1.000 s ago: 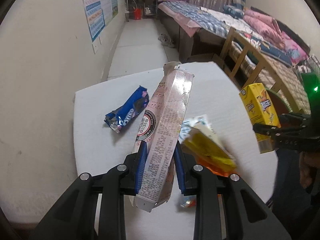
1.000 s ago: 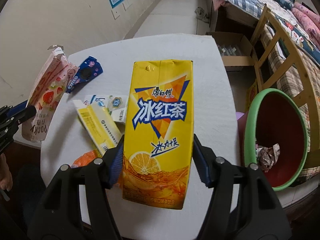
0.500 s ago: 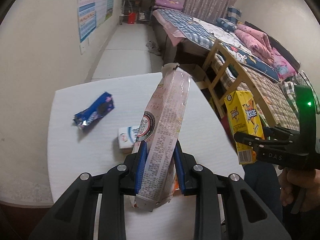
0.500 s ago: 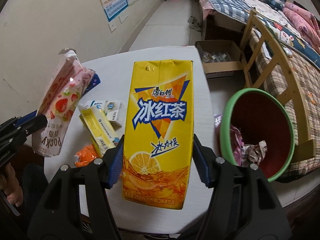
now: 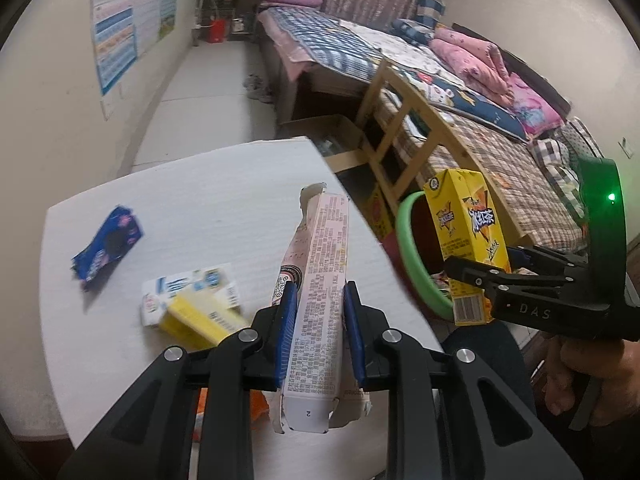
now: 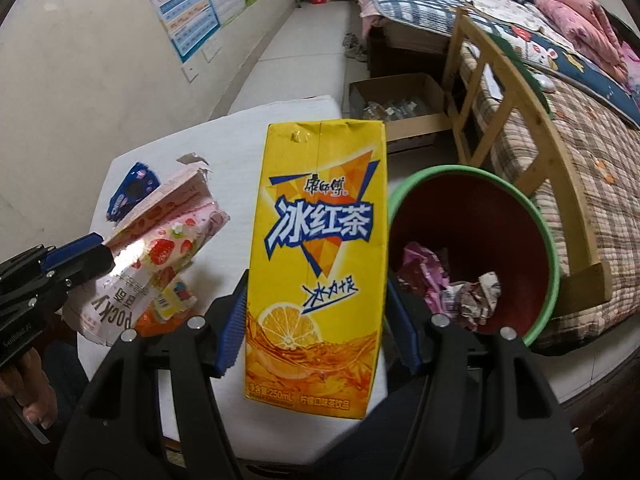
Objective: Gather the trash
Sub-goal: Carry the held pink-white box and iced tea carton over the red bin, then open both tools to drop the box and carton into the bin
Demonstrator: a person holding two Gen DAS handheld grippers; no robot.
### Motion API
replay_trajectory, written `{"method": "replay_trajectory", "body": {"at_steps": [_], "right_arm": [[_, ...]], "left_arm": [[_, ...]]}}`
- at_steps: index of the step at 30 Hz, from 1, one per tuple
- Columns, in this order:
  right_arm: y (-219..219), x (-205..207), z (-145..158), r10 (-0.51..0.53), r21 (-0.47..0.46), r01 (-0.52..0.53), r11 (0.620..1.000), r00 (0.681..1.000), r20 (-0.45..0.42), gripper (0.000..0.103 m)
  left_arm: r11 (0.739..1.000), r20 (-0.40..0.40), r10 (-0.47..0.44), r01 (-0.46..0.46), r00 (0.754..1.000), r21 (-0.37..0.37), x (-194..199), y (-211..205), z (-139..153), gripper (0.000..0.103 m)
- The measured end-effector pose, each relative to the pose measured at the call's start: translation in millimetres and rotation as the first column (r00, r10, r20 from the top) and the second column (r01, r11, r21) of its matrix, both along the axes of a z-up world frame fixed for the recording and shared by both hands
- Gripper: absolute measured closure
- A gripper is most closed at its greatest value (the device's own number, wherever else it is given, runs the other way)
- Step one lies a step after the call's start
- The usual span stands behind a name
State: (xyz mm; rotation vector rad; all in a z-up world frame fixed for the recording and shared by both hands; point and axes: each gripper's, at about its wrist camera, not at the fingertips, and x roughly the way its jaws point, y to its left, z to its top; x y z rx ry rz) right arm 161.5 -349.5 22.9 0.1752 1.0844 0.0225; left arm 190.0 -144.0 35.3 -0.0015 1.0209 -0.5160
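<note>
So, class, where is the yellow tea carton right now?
The yellow tea carton is clamped upright in the right hand-held gripper, off the table's right edge, beside the green-rimmed bin.

Glossy printed carton in yellow, lightly creased at top. Matt pink cardboard box, torn ragged at its end. Shiny crinkled blue foil wrapper. Finely ribbed matt white table. Smooth green plastic bin rim. Matt black plastic fingers, ridged blue pads. Bare wooden bed frame.

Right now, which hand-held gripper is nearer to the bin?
Right. The right hand-held gripper holds the yellow carton at the bin rim; the left hand-held gripper holds the pink box above the table.
</note>
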Motion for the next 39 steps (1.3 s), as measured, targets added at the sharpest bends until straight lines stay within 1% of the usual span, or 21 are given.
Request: {"method": "replay_trajectory", "body": {"at_steps": [9,16,22,29,36,37,38,39], "right_arm": [[-64,-7,-6,-0.094,0.012,0.094,0.996,0.996,-0.005,0.043],[-121,-13,-15,-0.177,0.017,0.177,0.984,0.984,-0.014,0.043],[-149,-14,-24,-0.219,0.026,0.220,0.975,0.975,-0.025,0.043],[-169,-15,-40,-0.244,0.041,0.246,0.968,0.969,-0.050,0.043],[-179,-11,-53,-0.254,0.058,0.258,0.964,0.965,-0.070,0.042],[-180,-10,-53,-0.256,0.060,0.260,0.964,0.964,-0.072,0.042],[-180,-10,-54,-0.256,0.062,0.260,0.964,0.964,-0.075,0.039],[-180,-9,-54,-0.257,0.062,0.262,0.963,0.963,-0.074,0.035]], "left_arm": [[0.996,-0.005,-0.091,0.091,0.996,-0.012,6,-74,-1,0.082],[0.987,-0.013,-0.159,0.158,0.987,-0.019,11,-134,-5,0.082],[0.981,-0.018,-0.194,0.193,0.981,-0.031,18,-177,-6,0.082],[0.976,-0.018,-0.215,0.215,0.976,-0.021,21,-206,-7,0.082],[0.976,-0.043,-0.216,0.216,0.975,-0.011,28,-221,-15,0.080],[0.976,-0.057,-0.219,0.218,0.974,-0.020,30,-222,-17,0.065],[0.976,-0.064,-0.218,0.217,0.974,-0.027,32,-223,-18,0.053],[0.977,-0.058,-0.212,0.210,0.976,-0.031,33,-222,-17,0.036]]}}
